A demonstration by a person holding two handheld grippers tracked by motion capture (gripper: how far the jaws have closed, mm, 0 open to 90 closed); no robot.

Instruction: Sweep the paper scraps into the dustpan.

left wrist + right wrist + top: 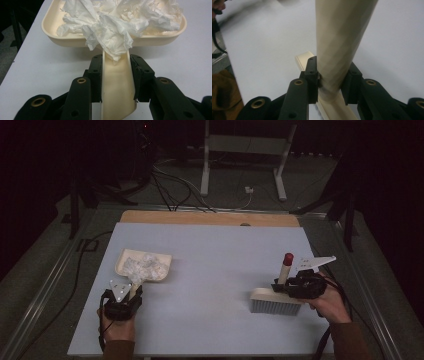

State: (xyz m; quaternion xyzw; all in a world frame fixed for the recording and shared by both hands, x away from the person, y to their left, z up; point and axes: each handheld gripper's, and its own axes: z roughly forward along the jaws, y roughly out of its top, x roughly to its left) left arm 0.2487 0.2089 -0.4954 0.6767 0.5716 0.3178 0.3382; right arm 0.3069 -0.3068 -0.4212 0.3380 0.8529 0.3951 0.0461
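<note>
From the high view I saw the left gripper point(131, 296) at the lower left of the frame, clamped on the handle of a cream dustpan point(126, 260). The pan lay on the white table point(215, 265) just above that gripper, with crumpled tissue point(144, 266) heaped inside it. At the lower right, my right gripper point(280, 286) gripped the upright handle of a brush point(276, 301), whose pale head and grey bristles rested on the table left of the hand point(327, 302). The handle ended in a red tip point(288, 258). The dustpan and the brush stood well apart.

In the left gripper view, the dustpan point(55, 35) filled the top of the frame and its handle ran down through the centre, pinched between both black jaws. The tissue point(112, 27) spilled over the near rim onto the handle.

In the right gripper view, the cream brush handle point(339, 45) rose through the centre, tilted toward the upper right, and the jaws squeezed it near its base. The brush head point(303, 60) showed just behind the left jaw, flat on the table point(267, 42).
</note>
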